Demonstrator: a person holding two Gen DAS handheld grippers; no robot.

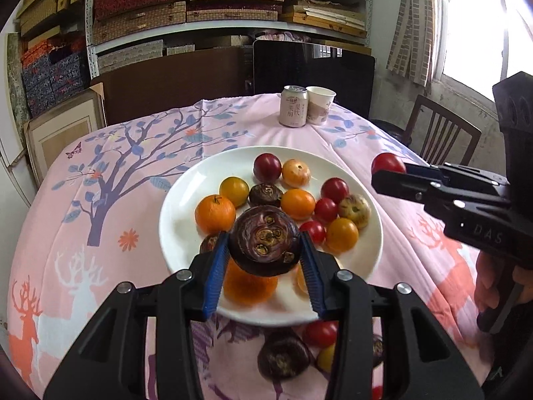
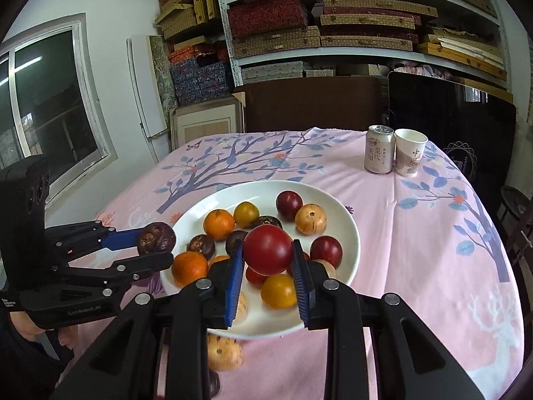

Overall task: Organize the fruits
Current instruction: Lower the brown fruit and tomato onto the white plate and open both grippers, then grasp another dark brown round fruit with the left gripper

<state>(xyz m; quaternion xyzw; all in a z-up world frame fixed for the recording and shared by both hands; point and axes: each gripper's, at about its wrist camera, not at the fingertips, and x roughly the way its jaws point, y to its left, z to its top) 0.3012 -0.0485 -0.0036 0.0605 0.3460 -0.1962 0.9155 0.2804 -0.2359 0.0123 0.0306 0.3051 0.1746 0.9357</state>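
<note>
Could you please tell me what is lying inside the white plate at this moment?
The white plate holds red tomatoes, yellow tomatoes, oranges and dark water chestnuts. The grippers hide part of it.

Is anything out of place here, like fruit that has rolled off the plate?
Yes. Several fruits lie on the tablecloth beside the plate near edge: a dark chestnut, a red tomato and a pale fruit.

- Left wrist view: close above white plate (image 1: 173, 206), facing forward and down across the table to shelves.
- Right wrist view: same downward slant, from the plate's (image 2: 346, 220) other side.
- Shared: plate, can (image 1: 293, 106) (image 2: 379, 149), cup (image 1: 319, 105) (image 2: 409, 151).
</note>
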